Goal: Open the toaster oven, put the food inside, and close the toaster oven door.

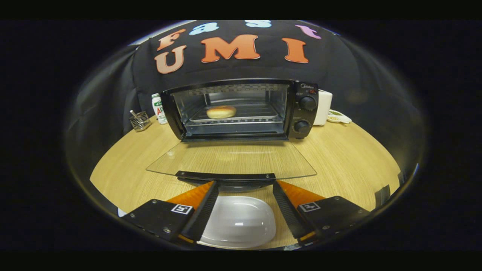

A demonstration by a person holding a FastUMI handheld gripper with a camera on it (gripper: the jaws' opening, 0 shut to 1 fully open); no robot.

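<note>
Gripper view: toaster oven [241,109] stands at upper centre on the wood-grain worktop [346,162], its glass door [231,158] folded down flat. One round bun [221,111] lies on the wire rack inside. Two knobs [307,103] sit on the right panel. Gripper [244,188] is spread wide and empty, fingertips just short of the door handle [226,177]. One white plate [241,222] lies between the fingers. Upper left: one wire caddy [140,121], one bottle [160,109]. Right of the oven: one white appliance [324,107].
</note>
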